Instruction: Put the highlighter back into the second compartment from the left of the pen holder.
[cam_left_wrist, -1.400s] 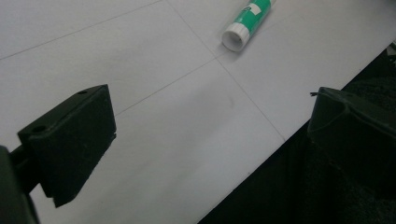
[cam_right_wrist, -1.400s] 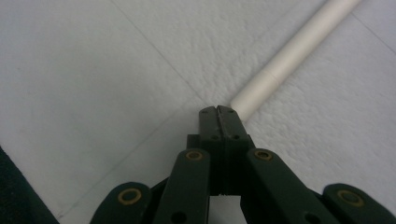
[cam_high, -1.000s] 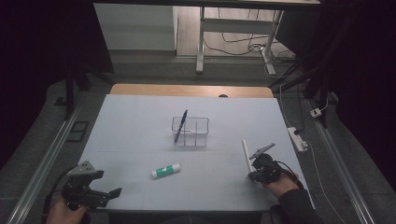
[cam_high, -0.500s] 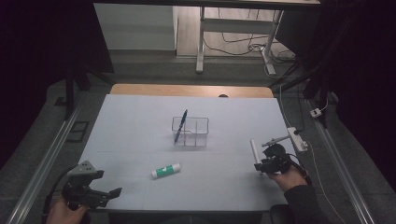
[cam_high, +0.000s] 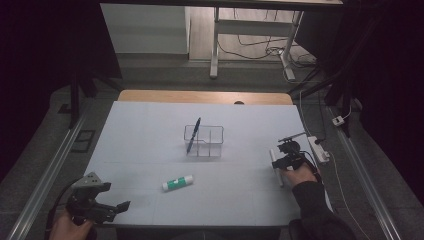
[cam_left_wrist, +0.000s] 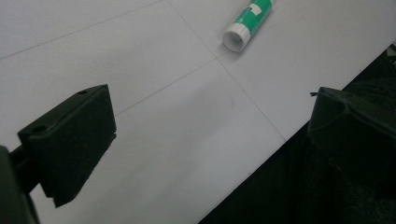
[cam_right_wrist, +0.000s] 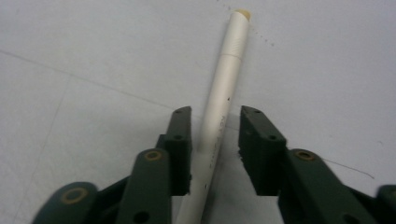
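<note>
The white pen (cam_right_wrist: 219, 112) looked light, stiff and slippery, best gripped mid-barrel; the right gripper (cam_right_wrist: 215, 149) straddled it there, jaws closing but apart, right of the wire basket (cam_high: 204, 141).

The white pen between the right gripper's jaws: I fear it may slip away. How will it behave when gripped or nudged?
The white pen is a smooth round tube lying flat on the table, so a nudge probably rolls it. It looks stiff and light. The right gripper straddles it with gaps, jaws just closing; off-centre pads might squirt it sideways.
</note>
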